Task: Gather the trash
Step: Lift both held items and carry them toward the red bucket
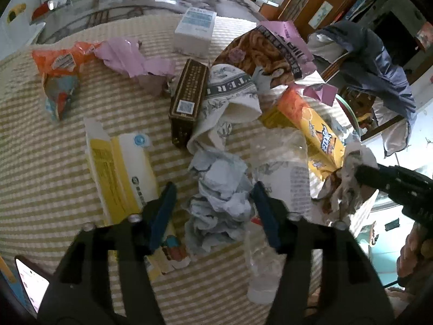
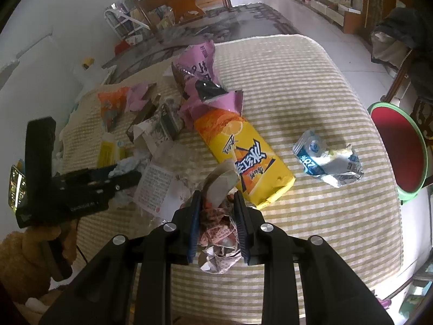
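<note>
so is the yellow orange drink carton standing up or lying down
Lying down. The yellow carton rests flat on its broad side on the striped cloth, printed face up, partly under the pink wrapper.

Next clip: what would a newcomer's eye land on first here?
Probably the heap of wrappers and boxes on the striped tablecloth, above all the bright yellow-orange carton at its middle. Next, the right tool shut on a crumpled red-printed paper wad, and the left tool open over a crumpled pale blue tissue.

Woven striped cloth (image 2: 311,86), crumpled paper wad (image 1: 219,203), glossy yellow carton (image 2: 243,151)
</note>
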The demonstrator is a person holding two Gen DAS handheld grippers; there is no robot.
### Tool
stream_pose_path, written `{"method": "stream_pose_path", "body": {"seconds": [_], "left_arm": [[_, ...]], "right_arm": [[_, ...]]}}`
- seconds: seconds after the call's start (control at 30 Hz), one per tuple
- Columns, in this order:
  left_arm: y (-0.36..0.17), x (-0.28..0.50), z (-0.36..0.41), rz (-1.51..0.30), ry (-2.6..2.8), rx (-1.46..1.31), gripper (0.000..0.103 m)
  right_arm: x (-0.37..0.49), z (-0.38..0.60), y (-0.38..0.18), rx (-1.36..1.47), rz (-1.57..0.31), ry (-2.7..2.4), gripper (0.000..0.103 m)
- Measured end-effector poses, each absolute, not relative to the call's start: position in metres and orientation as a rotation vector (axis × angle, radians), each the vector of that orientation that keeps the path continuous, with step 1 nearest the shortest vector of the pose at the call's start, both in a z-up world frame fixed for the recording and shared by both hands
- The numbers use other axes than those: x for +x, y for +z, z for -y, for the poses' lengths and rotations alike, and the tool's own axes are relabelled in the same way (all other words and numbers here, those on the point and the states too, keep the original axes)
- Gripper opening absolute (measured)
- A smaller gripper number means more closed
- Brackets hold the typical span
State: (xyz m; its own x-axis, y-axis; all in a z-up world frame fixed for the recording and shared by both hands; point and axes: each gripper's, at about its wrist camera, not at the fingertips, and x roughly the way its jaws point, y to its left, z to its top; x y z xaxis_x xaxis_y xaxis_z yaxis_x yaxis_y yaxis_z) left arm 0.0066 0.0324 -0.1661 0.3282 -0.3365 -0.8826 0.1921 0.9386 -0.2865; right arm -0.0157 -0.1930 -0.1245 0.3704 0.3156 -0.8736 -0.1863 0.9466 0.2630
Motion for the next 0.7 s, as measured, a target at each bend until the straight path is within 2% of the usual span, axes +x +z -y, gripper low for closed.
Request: {"method": "stream_pose_path", "body": {"seconds": [0.07, 0.1, 0.7], "left_arm": [[-0.163, 0.005, -0.033, -1.183, -0.353, -0.143, 0.034], [-0.159, 0.004, -0.033, -1.173, -0.353, -0.143, 0.033], [-0.042, 0.006, -0.004, -0.835, -0.392, -0.215, 0.033]], "right_arm": [[-0.014, 0.194, -0.122, 0.133, -1.14, 0.325, 0.024], [-0.014, 0.195, -0.119, 0.135, -1.132, 0.327, 0.024], [0.005, 0.222, -0.063, 0.204, -0.942, 0.294, 0.024]]}}
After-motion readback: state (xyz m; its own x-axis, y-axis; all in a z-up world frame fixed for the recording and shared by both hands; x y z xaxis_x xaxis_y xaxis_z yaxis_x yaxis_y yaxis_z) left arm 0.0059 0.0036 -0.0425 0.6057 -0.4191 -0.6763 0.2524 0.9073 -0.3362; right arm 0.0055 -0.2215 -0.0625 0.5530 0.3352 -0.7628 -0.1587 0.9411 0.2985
